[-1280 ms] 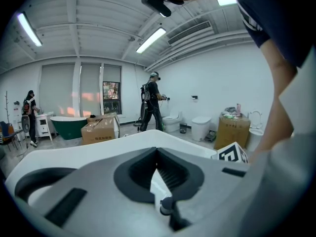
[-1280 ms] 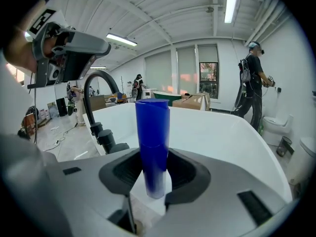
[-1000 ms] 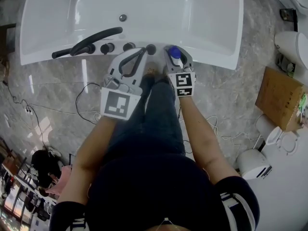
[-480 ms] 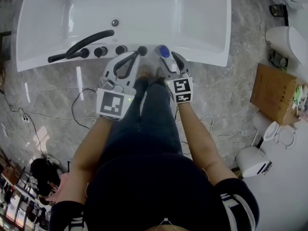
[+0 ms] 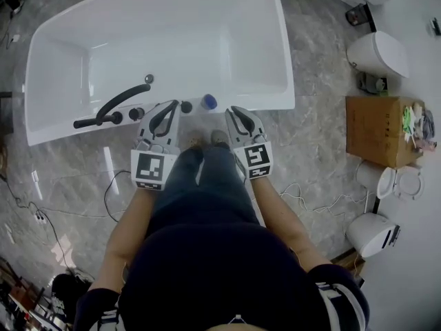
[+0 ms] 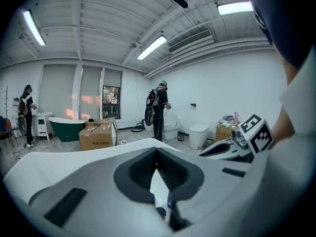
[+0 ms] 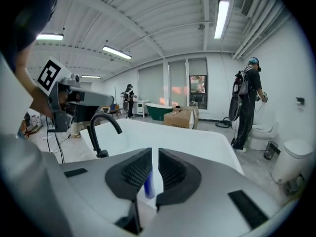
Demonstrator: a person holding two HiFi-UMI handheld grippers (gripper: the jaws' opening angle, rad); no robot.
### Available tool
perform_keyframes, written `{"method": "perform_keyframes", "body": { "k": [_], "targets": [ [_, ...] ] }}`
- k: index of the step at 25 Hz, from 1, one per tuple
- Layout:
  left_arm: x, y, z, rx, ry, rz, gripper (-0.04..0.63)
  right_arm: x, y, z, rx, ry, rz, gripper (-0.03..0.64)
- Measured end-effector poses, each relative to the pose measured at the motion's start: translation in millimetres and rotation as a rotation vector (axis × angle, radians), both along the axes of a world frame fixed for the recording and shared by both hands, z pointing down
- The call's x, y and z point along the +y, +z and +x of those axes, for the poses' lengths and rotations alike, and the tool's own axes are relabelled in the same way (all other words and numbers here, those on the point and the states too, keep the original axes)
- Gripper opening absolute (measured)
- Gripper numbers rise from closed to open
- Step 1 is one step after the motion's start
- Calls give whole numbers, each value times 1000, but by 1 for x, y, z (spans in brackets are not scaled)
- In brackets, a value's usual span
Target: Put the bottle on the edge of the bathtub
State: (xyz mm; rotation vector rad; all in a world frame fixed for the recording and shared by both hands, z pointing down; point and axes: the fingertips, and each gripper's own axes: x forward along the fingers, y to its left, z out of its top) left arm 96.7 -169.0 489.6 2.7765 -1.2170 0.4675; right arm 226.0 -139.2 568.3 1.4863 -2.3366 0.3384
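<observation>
The bottle (image 5: 209, 102), white with a blue cap, stands upright on the near rim of the white bathtub (image 5: 282, 98), beside the black knobs (image 5: 186, 107). My right gripper (image 5: 233, 110) hangs just in front of it, apart from it. Its jaws have just been closing and now leave only a narrow slit with nothing between them. In the right gripper view the bottle (image 7: 149, 184) shows through the slit of the right gripper (image 7: 157, 154), farther off. My left gripper (image 5: 171, 105) is shut and empty near the knobs; the left gripper (image 6: 157, 157) shows its pads meeting.
A black faucet (image 5: 114, 105) arches over the tub's rim at the left. A cardboard box (image 5: 375, 129), a toilet (image 5: 377, 54) and white bins (image 5: 372, 233) stand to the right. Cables (image 5: 117, 192) lie on the marble floor. People stand far off.
The right gripper let go of the bottle, drew back and up from the rim and narrowed its jaws. The bottle stays upright on the edge. The left gripper rose a little.
</observation>
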Motion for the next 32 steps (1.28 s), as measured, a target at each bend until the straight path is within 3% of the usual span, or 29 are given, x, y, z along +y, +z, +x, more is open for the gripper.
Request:
{"method": "perform_keyframes", "body": {
  "k": [4, 10, 18, 26, 32],
  "targets": [
    [-13, -26, -4, 59, -33, 28, 2, -19, -64, 11, -22, 66, 105, 22],
    [-28, -93, 5, 121, -69, 152, 2, -38, -161, 28, -18, 140, 261, 17],
    [-30, -180, 28, 120, -127, 286, 2, -45, -274, 60, -18, 170, 430, 17],
    [-8, -262, 44, 155, -188, 356, 2, -30, -339, 80, -47, 132, 506, 17],
    [14, -274, 55, 160, -233, 385, 2, -10, -346, 94, -62, 100, 517, 17]
  ]
}}
